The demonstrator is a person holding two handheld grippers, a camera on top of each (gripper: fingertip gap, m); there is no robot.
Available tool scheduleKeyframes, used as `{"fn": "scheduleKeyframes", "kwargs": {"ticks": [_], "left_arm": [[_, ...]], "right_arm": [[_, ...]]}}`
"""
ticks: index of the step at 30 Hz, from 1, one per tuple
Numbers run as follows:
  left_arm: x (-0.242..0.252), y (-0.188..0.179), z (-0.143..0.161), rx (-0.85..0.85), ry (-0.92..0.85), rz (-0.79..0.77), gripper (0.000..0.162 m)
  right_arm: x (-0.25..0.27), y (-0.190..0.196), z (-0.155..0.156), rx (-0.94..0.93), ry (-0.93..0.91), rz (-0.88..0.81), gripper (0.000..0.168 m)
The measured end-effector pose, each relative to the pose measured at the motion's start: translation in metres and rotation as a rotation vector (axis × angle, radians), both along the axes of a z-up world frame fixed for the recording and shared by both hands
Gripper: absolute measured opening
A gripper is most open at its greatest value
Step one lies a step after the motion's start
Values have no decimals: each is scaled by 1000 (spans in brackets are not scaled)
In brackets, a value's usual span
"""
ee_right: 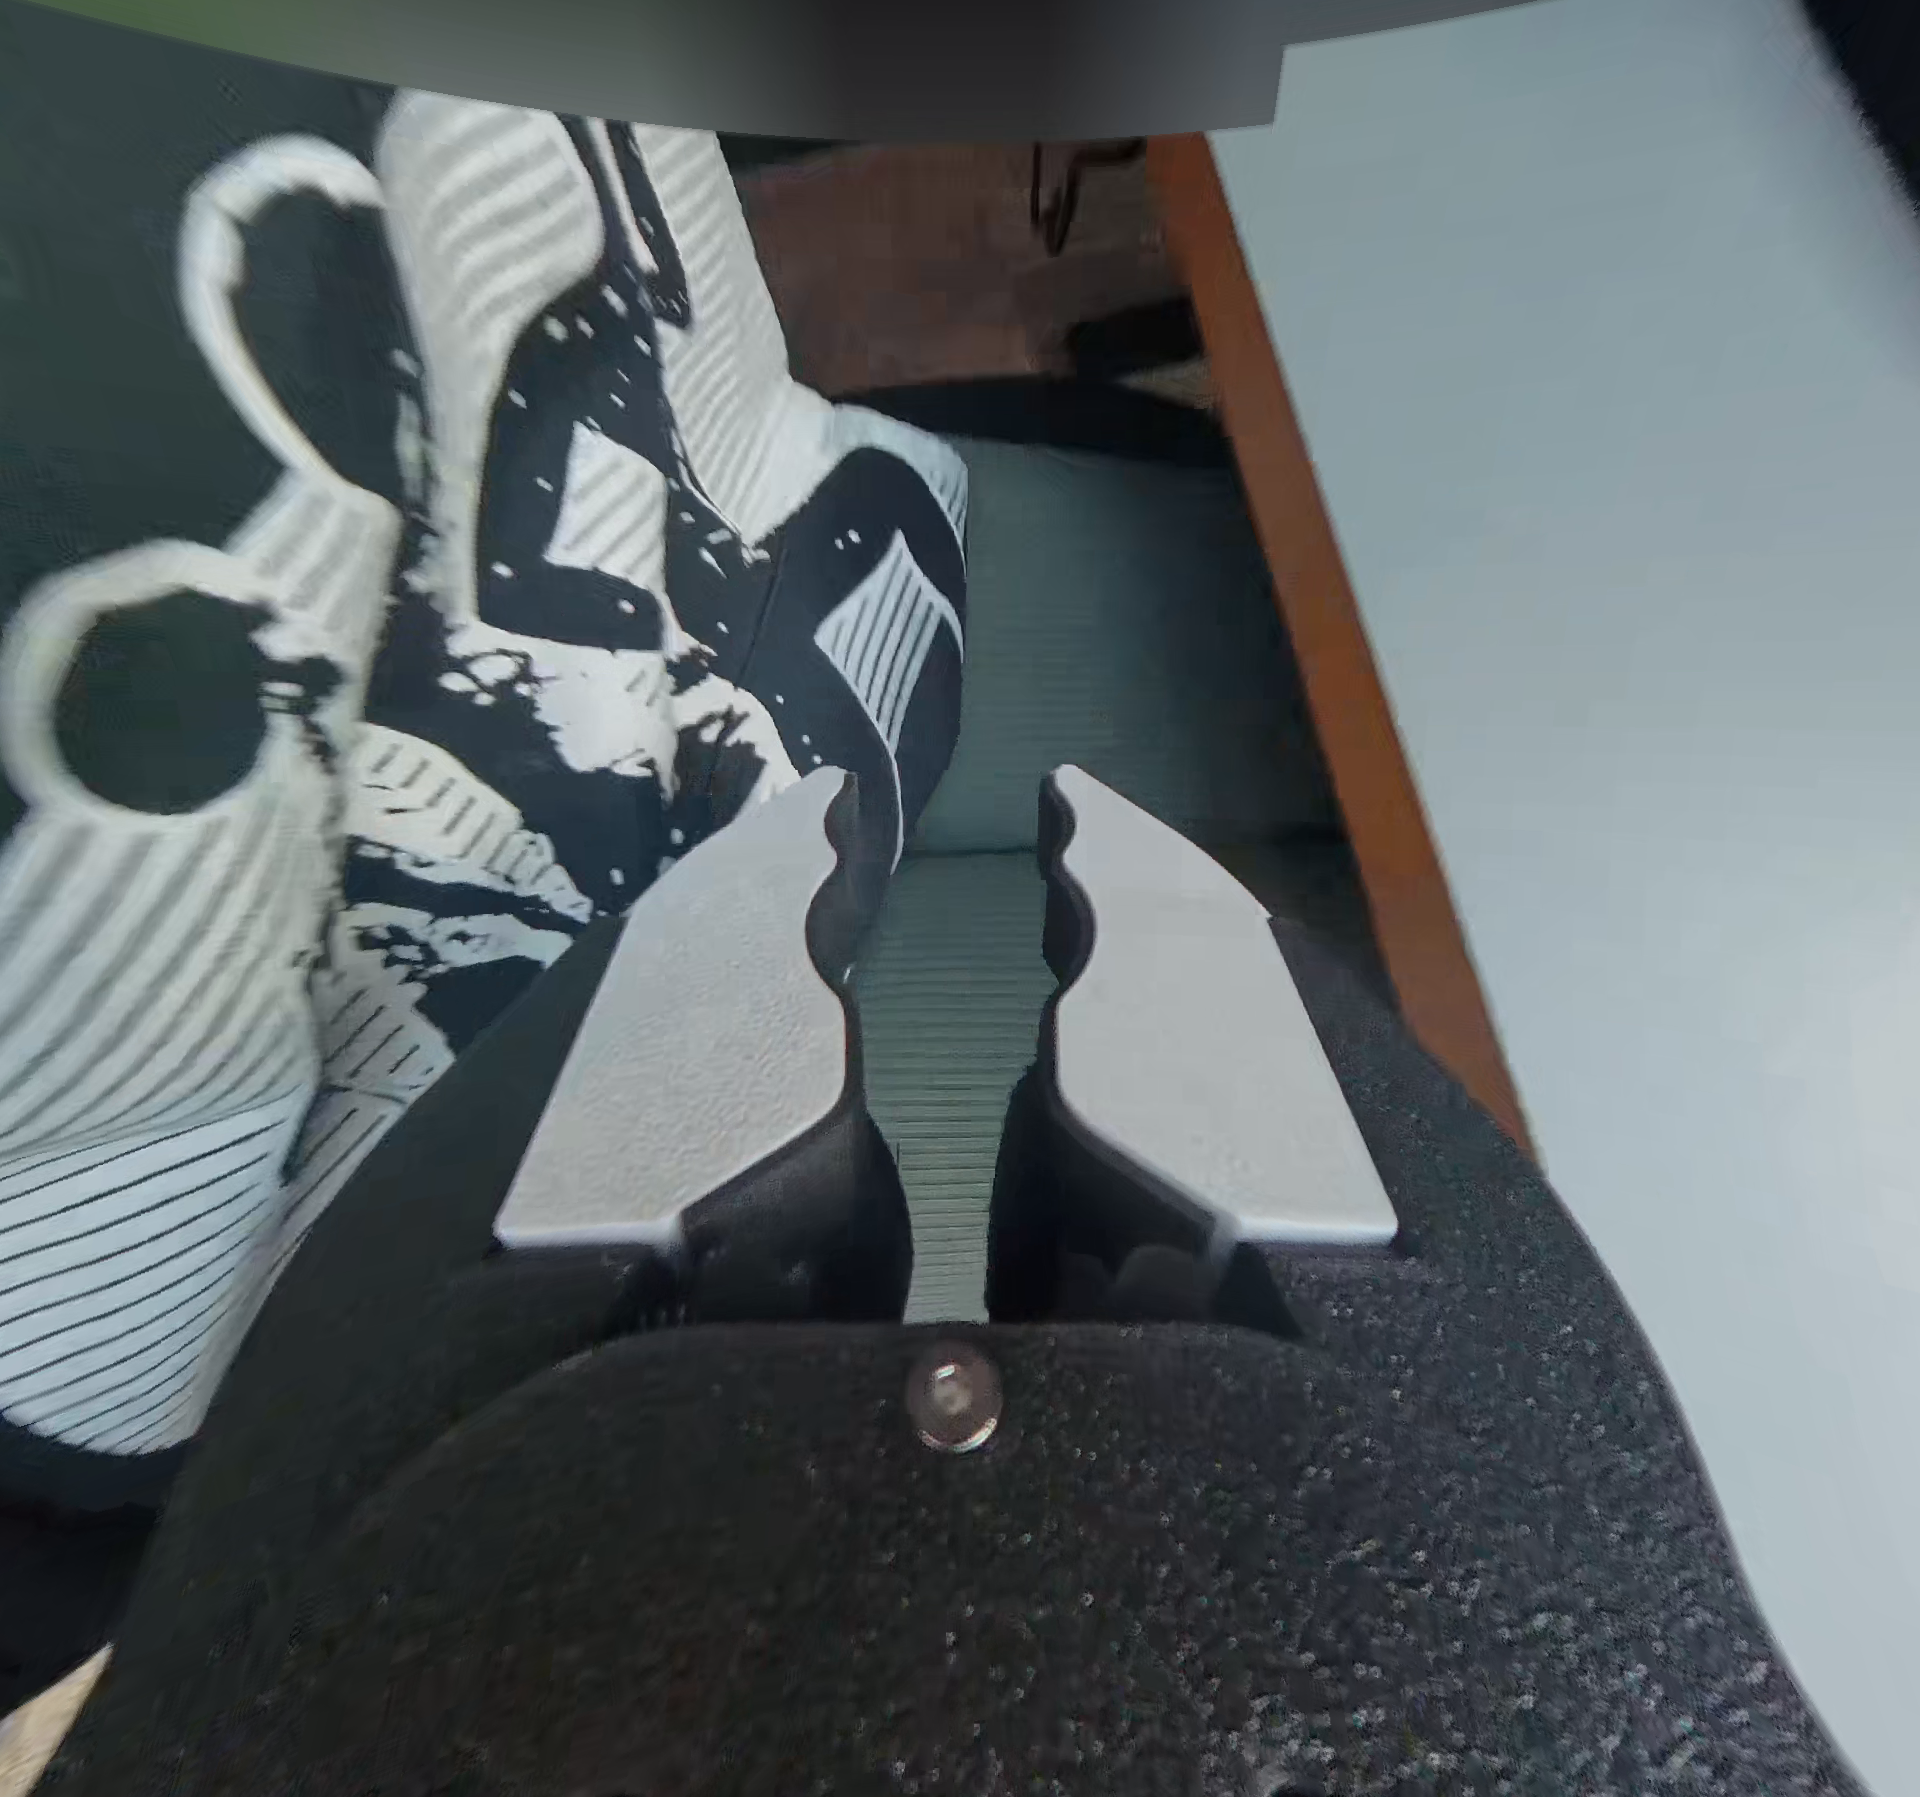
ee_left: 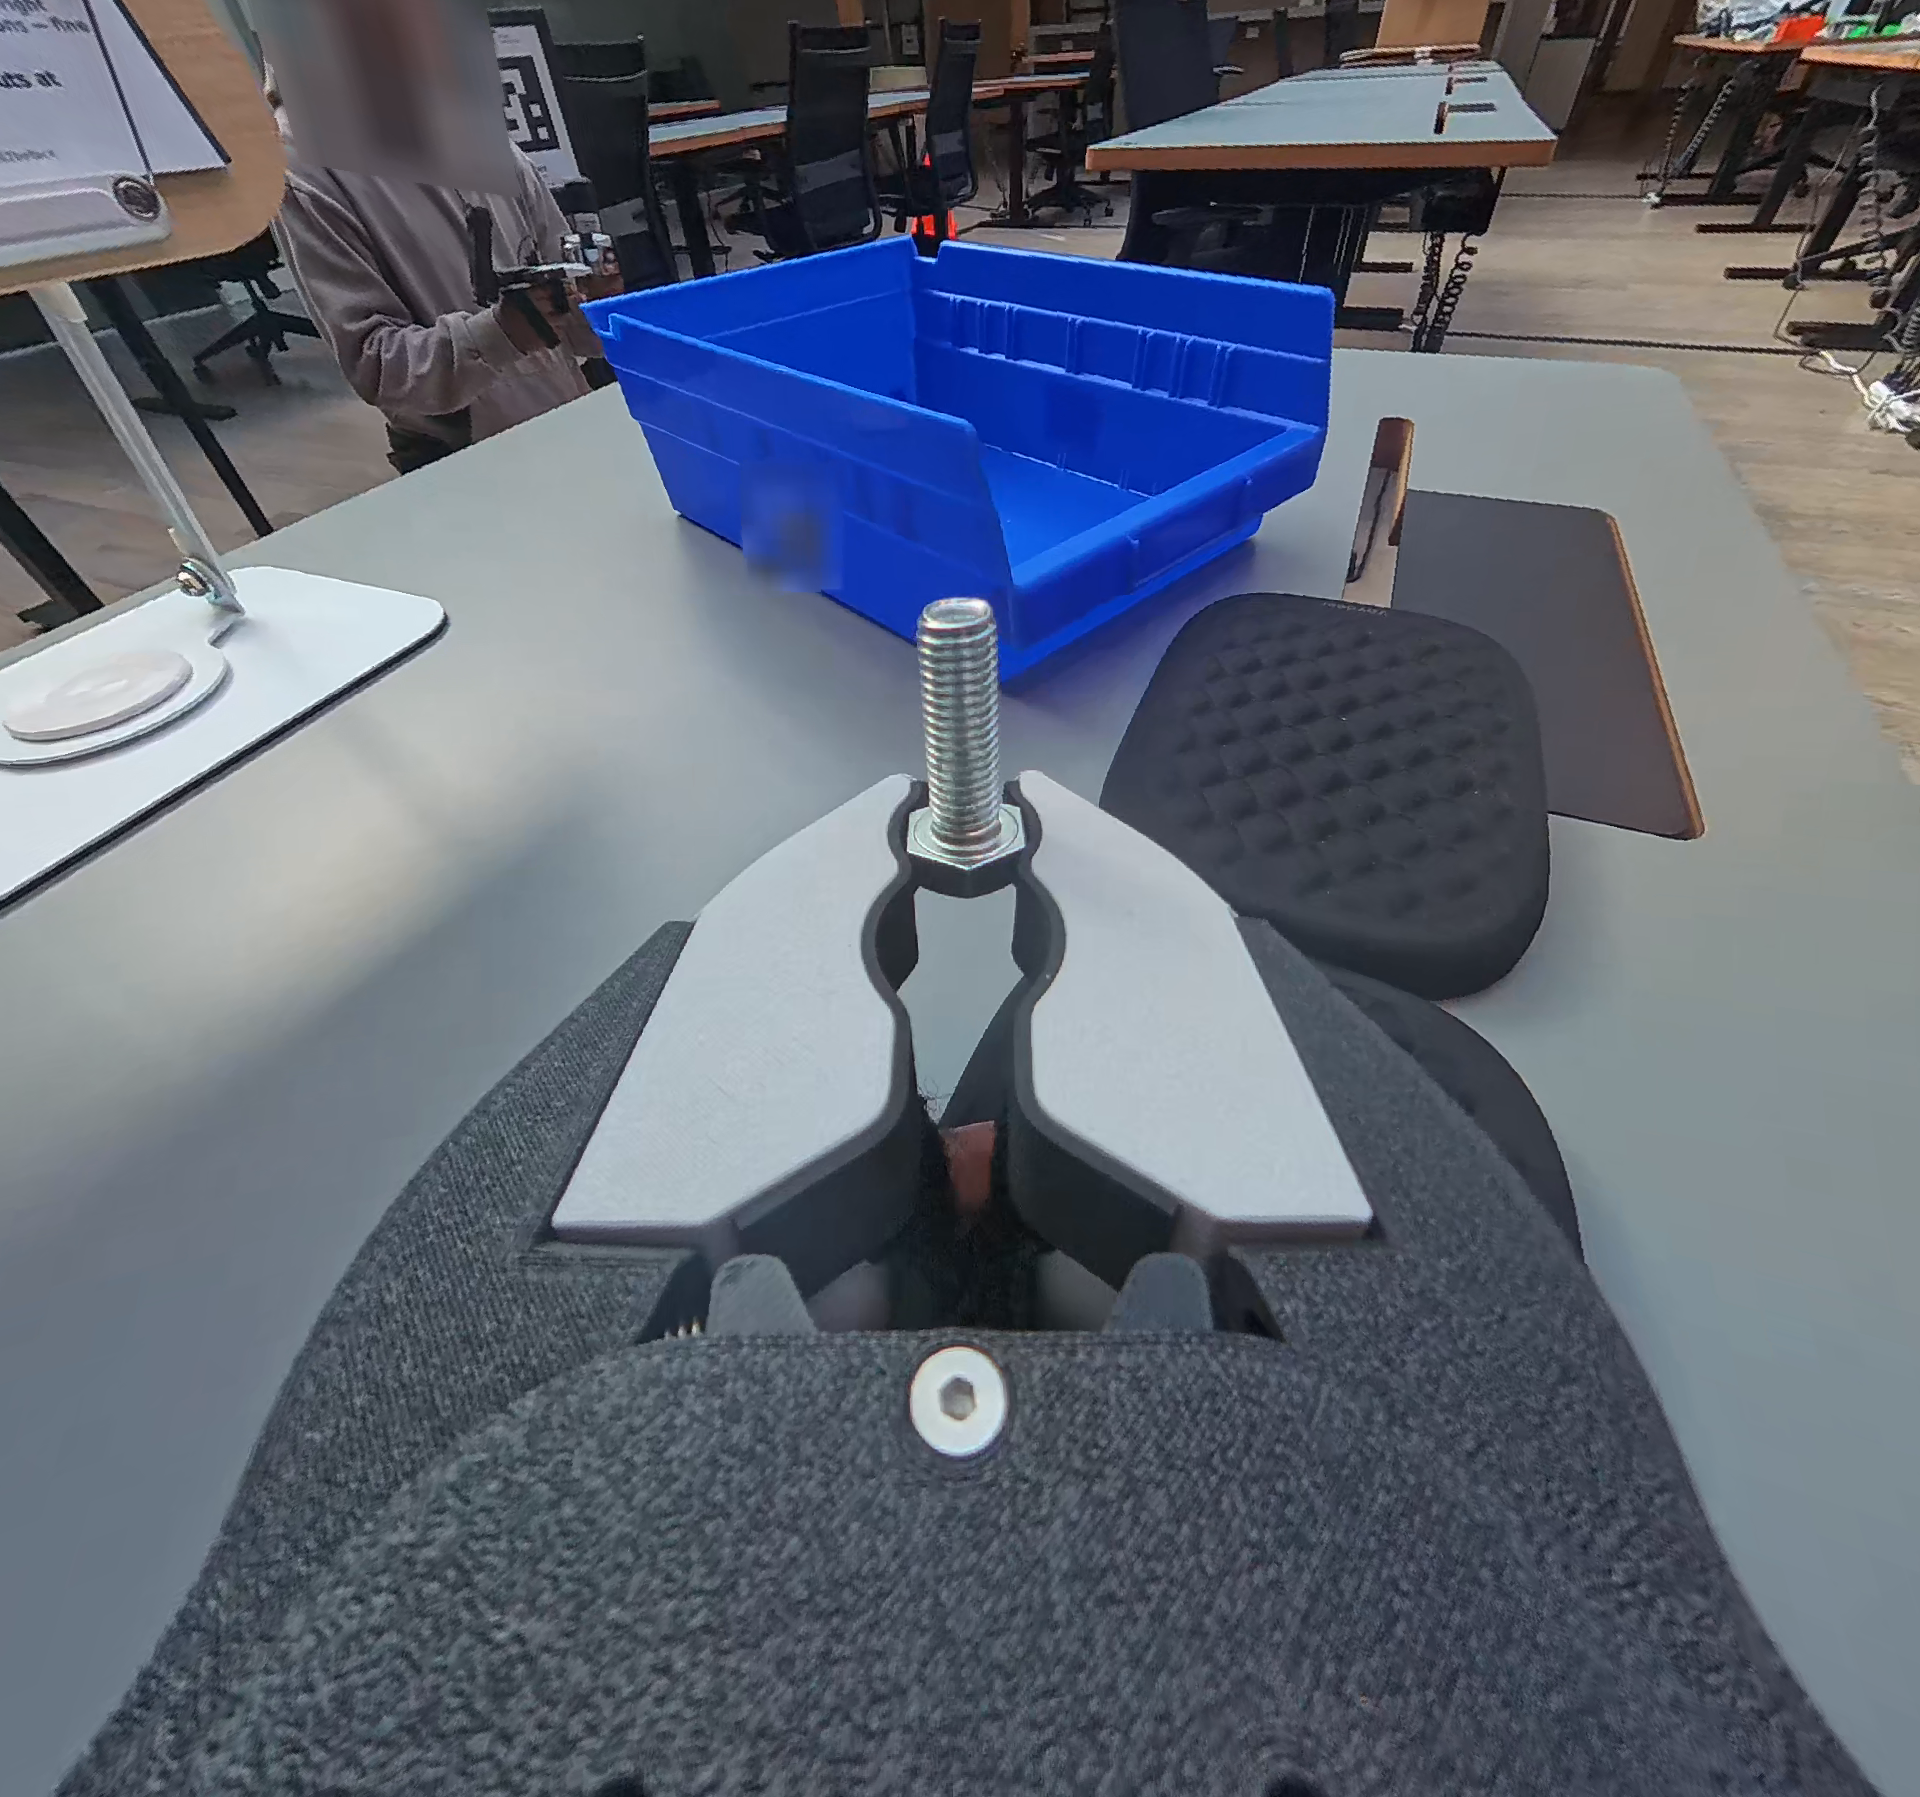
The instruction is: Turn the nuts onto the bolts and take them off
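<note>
Pinching the hex head of a bolt (ee_left: 958, 739), my left gripper (ee_left: 966, 848) has its jaws pressed against the head's 2 sides, so the threaded shank stands upright above the grey worktop (ee_left: 499, 812). I see no nut on the threads. Behind the bolt sits a blue bin (ee_left: 966, 428), open and tilted slightly; just right of the bolt lies a black padded cushion (ee_left: 1340, 791), with a dark mat (ee_left: 1527, 646) beyond it. Left of the bolt a white stand base (ee_left: 260, 646) rests on the worktop. My right gripper (ee_right: 945, 817) has its jaws spread with nothing between them, pointing off the worktop's edge toward black-and-white patterned fabric (ee_right: 416, 604).
</note>
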State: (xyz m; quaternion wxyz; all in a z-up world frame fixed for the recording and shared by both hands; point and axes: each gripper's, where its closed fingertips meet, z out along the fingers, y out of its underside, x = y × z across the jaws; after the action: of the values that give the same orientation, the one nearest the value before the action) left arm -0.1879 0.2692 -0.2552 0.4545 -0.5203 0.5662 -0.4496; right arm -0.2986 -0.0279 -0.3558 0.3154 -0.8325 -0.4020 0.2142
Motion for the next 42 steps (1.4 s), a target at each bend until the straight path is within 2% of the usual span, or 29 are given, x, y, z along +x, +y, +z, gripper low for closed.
{"fn": "scheduleKeyframes", "kwargs": {"ticks": [3, 8, 14, 20, 24, 26, 32, 37, 39, 42], "left_arm": [[-1, 0, 0, 36, 11, -1, 14], [1, -5, -2, 49, 22, -18, 14], [1, -5, -2, 35, 21, -26, 14], [1, -5, -2, 36, 21, -31, 14], [2, -6, -3, 40, 23, -36, 14], [2, -7, -3, 45, 24, -37, 14], [2, -7, -3, 39, 21, -42, 14], [1, -8, -2, 38, 17, -44, 14], [1, -8, -2, 34, 14, -47, 14], [0, -7, -1, 19, 5, -45, 14]], "right_arm": [[-2, 4, -50, -28, -75, -83, 31], [8, 33, -105, -5, -207, -192, 32], [8, 40, -143, -79, -363, -86, 31], [7, 44, -153, -49, -410, -2, 20], [7, 45, -126, -39, -250, -41, 19], [7, 34, -109, -67, -229, -20, 19], [11, 29, -12, -33, -188, 77, 18], [50, 84, 66, 82, -282, 59, 19], [73, 115, 81, 107, -349, 38, 19], [88, 158, 84, 87, -389, 48, 19]]}}
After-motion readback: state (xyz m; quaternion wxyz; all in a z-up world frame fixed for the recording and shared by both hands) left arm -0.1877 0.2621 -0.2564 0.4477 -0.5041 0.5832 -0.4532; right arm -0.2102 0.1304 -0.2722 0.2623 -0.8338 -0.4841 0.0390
